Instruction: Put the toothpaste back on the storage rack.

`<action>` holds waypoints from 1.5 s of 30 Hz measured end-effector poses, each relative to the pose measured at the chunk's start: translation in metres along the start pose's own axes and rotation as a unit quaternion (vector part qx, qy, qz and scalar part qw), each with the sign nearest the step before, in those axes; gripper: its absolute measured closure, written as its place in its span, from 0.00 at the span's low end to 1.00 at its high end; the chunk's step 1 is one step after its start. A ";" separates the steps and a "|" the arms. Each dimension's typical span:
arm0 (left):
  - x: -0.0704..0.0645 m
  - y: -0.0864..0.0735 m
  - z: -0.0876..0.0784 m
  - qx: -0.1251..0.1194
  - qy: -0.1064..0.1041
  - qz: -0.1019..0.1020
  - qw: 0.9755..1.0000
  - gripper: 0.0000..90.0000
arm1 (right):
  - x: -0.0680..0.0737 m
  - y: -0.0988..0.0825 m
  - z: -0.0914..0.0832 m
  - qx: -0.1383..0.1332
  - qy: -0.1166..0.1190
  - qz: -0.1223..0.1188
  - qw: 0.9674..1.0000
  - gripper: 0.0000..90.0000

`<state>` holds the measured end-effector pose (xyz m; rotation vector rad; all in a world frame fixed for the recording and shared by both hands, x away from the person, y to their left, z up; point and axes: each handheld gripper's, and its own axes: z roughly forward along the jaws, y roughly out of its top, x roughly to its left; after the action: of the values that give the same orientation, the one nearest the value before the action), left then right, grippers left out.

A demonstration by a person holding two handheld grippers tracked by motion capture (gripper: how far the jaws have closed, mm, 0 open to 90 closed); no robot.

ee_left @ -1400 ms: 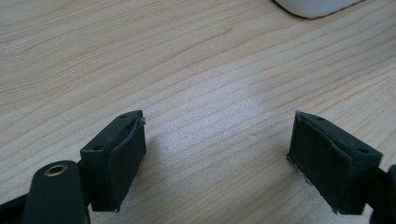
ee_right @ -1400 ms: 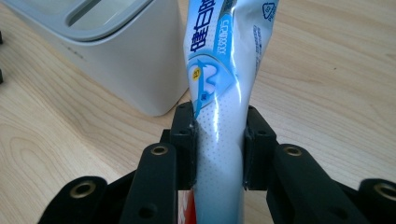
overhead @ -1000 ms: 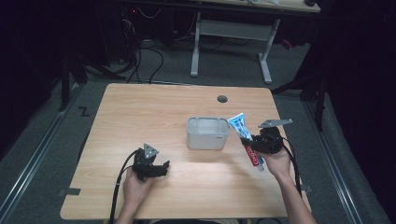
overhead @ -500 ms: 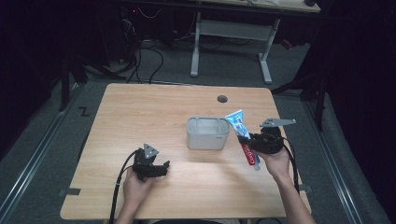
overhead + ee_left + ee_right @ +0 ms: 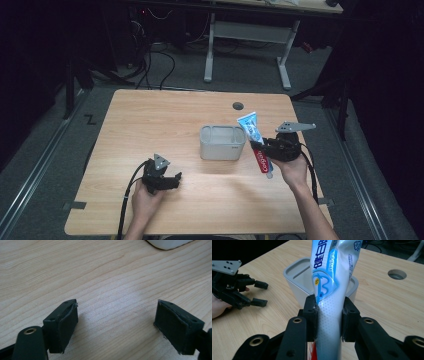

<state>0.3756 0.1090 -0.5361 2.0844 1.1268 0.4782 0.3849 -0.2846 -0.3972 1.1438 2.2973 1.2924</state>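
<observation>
Compared with the frame one second earlier, the right claw had risen off the light wooden surface, carrying the blue-and-white plastic toothpaste tube with a red lower end higher and nearer the container. The tube stood tilted, its flat crimped end uppermost and its cap end below the claw. The right claw was pinching the tube at mid-body, both pads pressed against its sides. The left claw had not moved; it rested low over the surface with jaws spread and nothing between them.

The grey rectangular plastic bin stood just beyond the right claw, beside the tube's upper end. Its visible interior held nothing.
</observation>
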 end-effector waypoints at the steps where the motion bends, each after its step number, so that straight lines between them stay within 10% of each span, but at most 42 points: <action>1: 0.000 0.000 0.000 0.000 0.000 0.000 1.000 0.21 | 0.000 0.001 0.000 -0.003 0.000 -0.003 1.000 0.79; 45: -0.001 0.000 0.001 -0.001 0.001 -0.001 1.000 0.21 | 0.003 0.063 0.029 -0.056 0.014 -0.014 0.998 0.79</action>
<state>0.3760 0.1080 -0.5363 2.0813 1.1292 0.4811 0.4313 -0.2459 -0.3618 1.0597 2.2220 1.4162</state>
